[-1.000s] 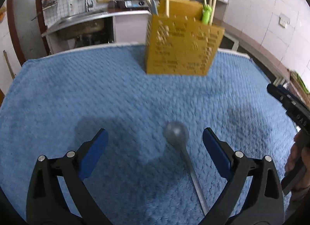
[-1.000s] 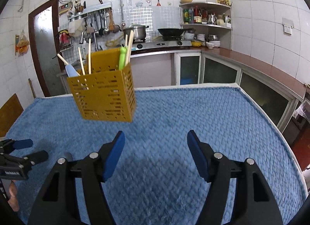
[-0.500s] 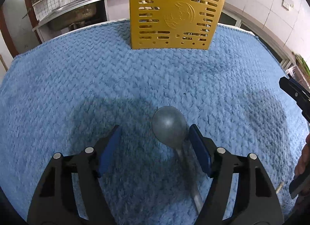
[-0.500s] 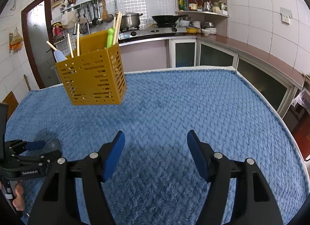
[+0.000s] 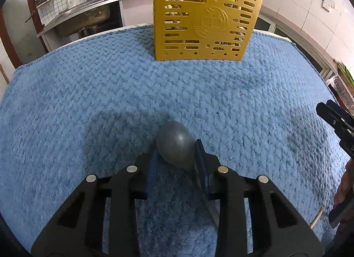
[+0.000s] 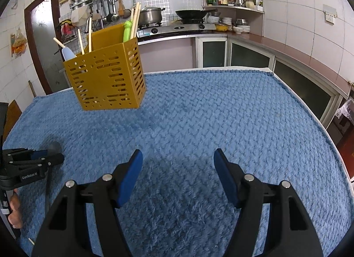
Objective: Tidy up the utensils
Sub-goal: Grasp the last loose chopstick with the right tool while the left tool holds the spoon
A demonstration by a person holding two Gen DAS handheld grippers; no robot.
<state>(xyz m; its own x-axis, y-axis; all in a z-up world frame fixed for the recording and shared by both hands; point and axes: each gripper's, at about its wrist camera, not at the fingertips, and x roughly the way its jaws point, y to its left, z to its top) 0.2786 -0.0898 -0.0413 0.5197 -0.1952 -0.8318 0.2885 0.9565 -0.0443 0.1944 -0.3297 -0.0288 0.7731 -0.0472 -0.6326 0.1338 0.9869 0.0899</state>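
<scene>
Table covered by a blue textured towel [image 6: 199, 111], yellow perforated holder [image 6: 110, 80] standing upright toward its far side, grey spoon [image 5: 176, 144] lying bowl-down near the front, pale stick [image 5: 316, 219] at the near right edge.

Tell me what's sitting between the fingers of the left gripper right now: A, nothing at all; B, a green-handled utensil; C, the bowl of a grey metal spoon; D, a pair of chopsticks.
C: in the left wrist view the left gripper is closing its jaws around the rounded bowl of the grey spoon, which lies on the blue towel with its handle running back under the gripper.
</scene>
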